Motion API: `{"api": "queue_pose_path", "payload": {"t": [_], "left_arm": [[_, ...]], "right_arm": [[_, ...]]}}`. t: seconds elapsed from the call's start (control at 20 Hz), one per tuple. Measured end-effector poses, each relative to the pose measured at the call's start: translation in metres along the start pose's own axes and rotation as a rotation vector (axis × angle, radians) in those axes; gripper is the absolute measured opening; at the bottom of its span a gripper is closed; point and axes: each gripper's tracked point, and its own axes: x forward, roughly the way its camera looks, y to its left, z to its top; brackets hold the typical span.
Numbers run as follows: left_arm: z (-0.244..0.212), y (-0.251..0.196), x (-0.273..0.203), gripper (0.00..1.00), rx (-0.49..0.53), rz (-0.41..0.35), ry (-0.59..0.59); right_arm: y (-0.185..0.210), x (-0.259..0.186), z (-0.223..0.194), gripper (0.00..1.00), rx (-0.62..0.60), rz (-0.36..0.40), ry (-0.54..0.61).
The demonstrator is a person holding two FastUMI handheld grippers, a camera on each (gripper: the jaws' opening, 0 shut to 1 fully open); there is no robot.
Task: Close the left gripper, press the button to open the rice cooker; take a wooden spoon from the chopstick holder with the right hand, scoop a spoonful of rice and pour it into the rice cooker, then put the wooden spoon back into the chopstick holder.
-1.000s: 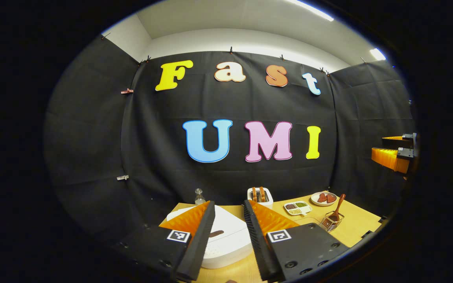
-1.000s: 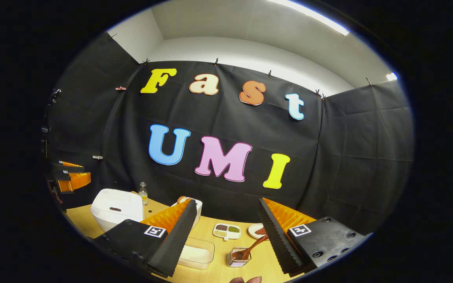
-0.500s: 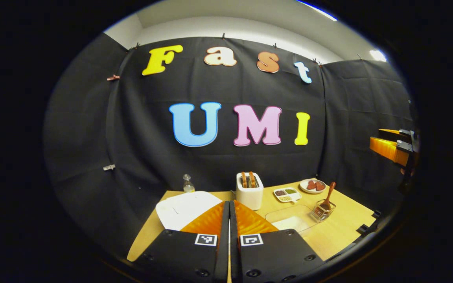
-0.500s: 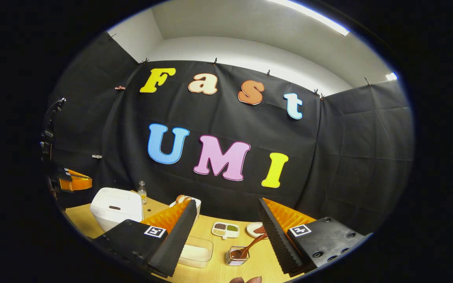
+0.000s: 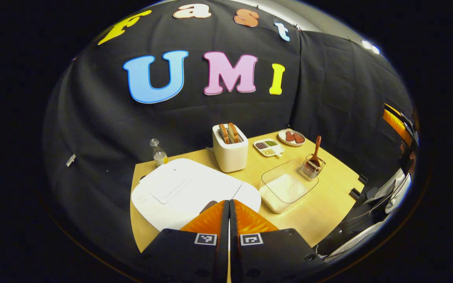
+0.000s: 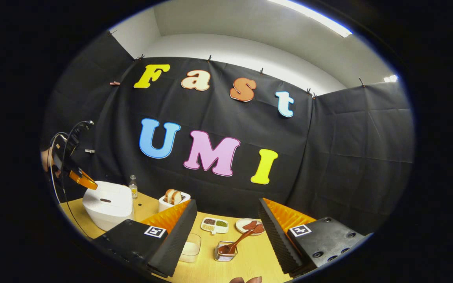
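Note:
The white rice cooker (image 5: 187, 192) sits lid down at the table's left. My left gripper (image 5: 228, 202) is shut with nothing between its fingers, its tips just above the lid's front edge beside the dark button (image 5: 209, 204). In the right gripper view that left gripper (image 6: 87, 184) angles down at the cooker (image 6: 106, 204). The wooden spoon (image 5: 317, 147) stands in the wire chopstick holder (image 5: 312, 168), next to a clear container of rice (image 5: 287, 186). My right gripper (image 6: 227, 202) hangs open above the spoon (image 6: 240, 240) and holder (image 6: 225, 253).
A white toaster (image 5: 230, 151) with bread stands behind the cooker, with a small bottle (image 5: 157, 151) to its left. A divided dish of beans (image 5: 268, 146) and a plate (image 5: 292, 137) lie at the back. The wooden table (image 5: 328, 204) ends near my right.
My left gripper went from open to shut, then tilted down and came closer over the rice cooker. The right gripper stayed open and shifted only slightly.

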Motion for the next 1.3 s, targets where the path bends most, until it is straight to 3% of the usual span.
{"api": "queue_pose_path", "payload": {"t": [0.2,0.45,0.9,1.3], "left_arm": [[-0.023,0.018,0.032,0.07,0.005,-0.096,0.17],[-0.032,0.035,0.058,0.07,0.038,-0.122,0.274],[-0.043,0.04,0.075,0.07,0.152,-0.122,0.356],[-0.05,0.04,0.076,0.08,0.174,-0.115,0.387]], "right_arm": [[-0.008,-0.002,-0.008,0.97,0.012,-0.025,0.02],[-0.013,-0.004,-0.007,0.97,-0.01,-0.044,0.017],[-0.02,-0.009,-0.017,0.97,-0.021,-0.074,0.039],[-0.026,-0.015,-0.035,0.98,0.022,-0.095,0.08]]}}
